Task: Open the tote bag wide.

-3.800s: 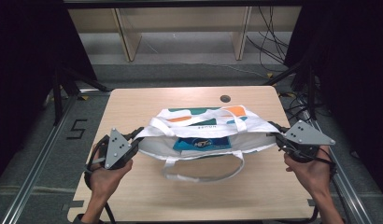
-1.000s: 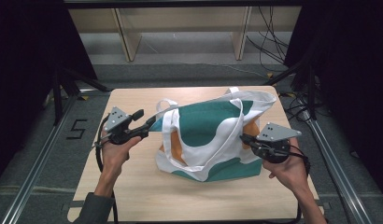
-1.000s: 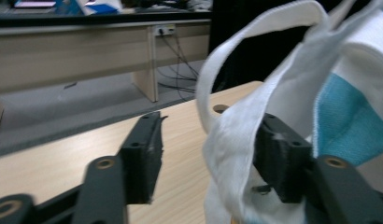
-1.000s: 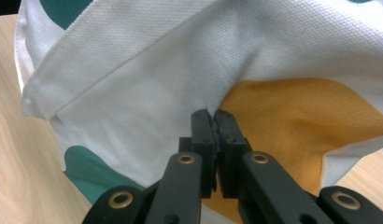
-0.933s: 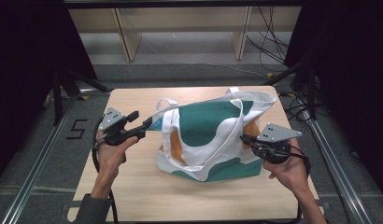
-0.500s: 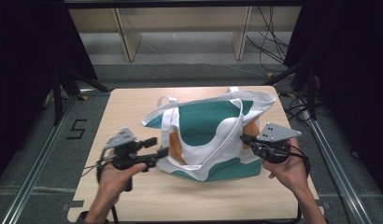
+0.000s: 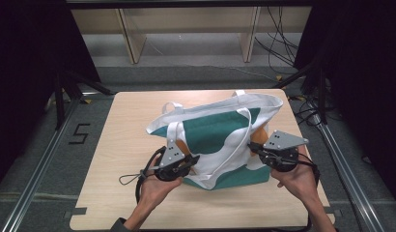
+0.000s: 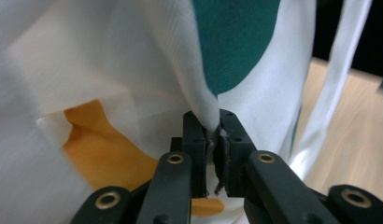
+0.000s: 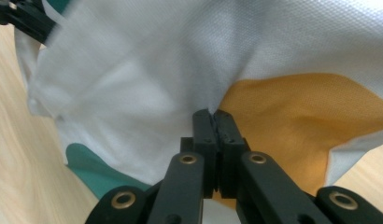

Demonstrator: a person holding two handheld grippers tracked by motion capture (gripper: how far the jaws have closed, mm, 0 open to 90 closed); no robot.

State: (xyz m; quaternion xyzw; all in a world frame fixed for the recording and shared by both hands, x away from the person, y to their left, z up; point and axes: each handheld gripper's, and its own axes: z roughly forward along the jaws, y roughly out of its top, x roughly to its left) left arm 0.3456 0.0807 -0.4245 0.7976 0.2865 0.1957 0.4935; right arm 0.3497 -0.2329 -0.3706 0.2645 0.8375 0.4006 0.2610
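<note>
High view: the tote bag [image 7: 220,140] stands mid-desk [image 7: 123,125] between both claws. Left gripper view: the left claw [image 8: 212,135], its jaws just having closed, nips 1 thin fold, which could slip free. Right gripper view: the right claw [image 9: 213,122] pinches cloth; uneven pulling may topple the bag

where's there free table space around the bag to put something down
The table is bare to the left of the tote bag, from its far edge to the near one, and along the near edge between the two forearms. A thin strip is free behind the bag. Crowded: the bag's near side, where the left gripper and right gripper pinch its cloth.
</note>
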